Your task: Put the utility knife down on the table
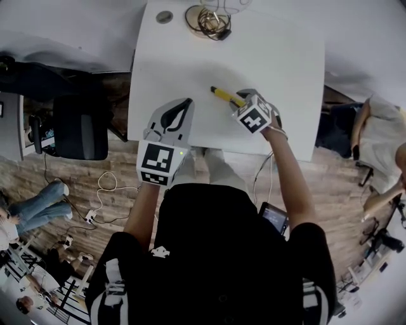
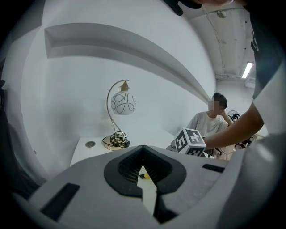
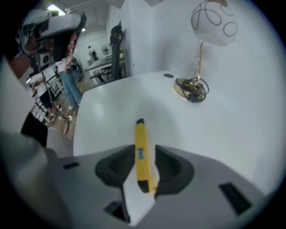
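The yellow utility knife with a black tip lies on the white table, tip pointing away to the left. My right gripper stands steeply over its rear end. In the right gripper view the knife lies between the jaws of the right gripper; the jaws stand apart, with table showing beside the handle, so the gripper is open. My left gripper hovers over the table's near left part, shut and empty. In the left gripper view the left gripper's tips meet, and a bit of the knife shows behind them.
A lamp with a coiled cord stands at the table's far edge, beside a round cable hole. A black chair stands left of the table. Cables and a power strip lie on the floor. A seated person is at the right.
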### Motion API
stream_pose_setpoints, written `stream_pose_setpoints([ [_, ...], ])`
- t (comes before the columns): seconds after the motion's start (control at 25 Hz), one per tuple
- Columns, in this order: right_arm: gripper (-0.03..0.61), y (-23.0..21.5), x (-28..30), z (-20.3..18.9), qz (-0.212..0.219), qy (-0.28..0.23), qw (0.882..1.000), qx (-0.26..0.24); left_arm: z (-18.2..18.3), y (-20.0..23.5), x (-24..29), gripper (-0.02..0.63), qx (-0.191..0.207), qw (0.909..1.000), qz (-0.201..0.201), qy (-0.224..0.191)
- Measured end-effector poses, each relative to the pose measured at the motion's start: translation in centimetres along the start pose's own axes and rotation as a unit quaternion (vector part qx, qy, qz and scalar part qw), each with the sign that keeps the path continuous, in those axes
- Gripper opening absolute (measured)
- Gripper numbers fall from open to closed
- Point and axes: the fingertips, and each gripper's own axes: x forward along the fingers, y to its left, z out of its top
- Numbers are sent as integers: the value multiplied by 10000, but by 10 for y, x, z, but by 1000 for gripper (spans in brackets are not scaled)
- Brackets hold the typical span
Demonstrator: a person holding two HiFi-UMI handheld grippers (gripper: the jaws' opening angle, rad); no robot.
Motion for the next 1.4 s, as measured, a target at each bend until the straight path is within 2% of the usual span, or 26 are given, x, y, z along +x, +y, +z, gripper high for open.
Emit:
stream_pose_setpoints([
  [0.32, 71, -8, -50, 29, -493, -798, 9945, 464, 20, -5, -3, 20, 210, 9995, -133, -184],
  [0.64, 40, -18, -118, 61, -1003, -1834, 9715, 1119, 51, -15, -6, 20, 462, 9975, -265, -466],
  [0.96, 34, -25, -209, 93, -1484, -3028, 9286, 1549, 85, -28, -20, 20, 705, 9940, -323, -778],
  [1.4, 34, -25, -328, 117, -2076, -4350, 8613, 1609, 157, -48, -47, 20, 1190, 9809, -321, -1505],
])
